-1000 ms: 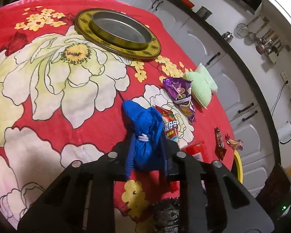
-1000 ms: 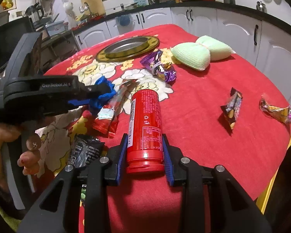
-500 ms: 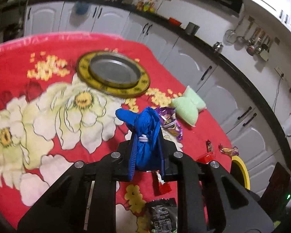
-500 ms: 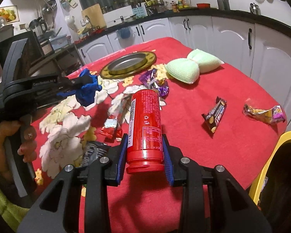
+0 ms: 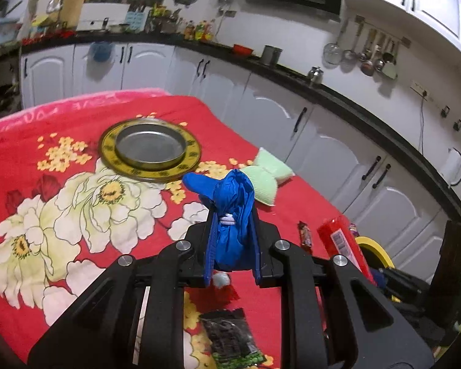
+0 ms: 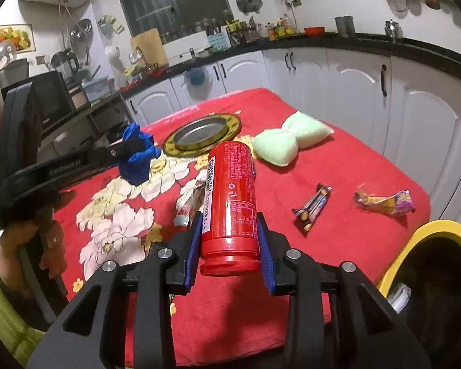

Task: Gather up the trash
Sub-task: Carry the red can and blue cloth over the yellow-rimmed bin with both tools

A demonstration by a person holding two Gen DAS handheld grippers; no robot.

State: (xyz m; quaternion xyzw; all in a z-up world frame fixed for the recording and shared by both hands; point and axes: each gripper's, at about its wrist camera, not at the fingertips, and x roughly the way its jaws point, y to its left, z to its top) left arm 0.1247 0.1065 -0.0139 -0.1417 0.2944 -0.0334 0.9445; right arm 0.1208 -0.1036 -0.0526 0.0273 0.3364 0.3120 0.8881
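Claws: two, left claw [image 5: 233,243] and right claw [image 6: 229,240]
Red canisters: one [image 6: 230,196]
Blue bundles: one [image 5: 232,215]
Snack wrappers: four visible [image 6: 312,209] [image 6: 384,203] [image 6: 189,203] [image 5: 230,338]
Green pillows: one [image 6: 292,141]
Round trays: one [image 6: 175,146]
Yellow bins: one [image 6: 439,227]

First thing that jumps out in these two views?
The red can clamped in the right hand-held gripper, lifted above the red flowered tablecloth. Next, the blue bundle pinched in the left hand-held gripper, then the yellow-rimmed bin at the table's right edge.
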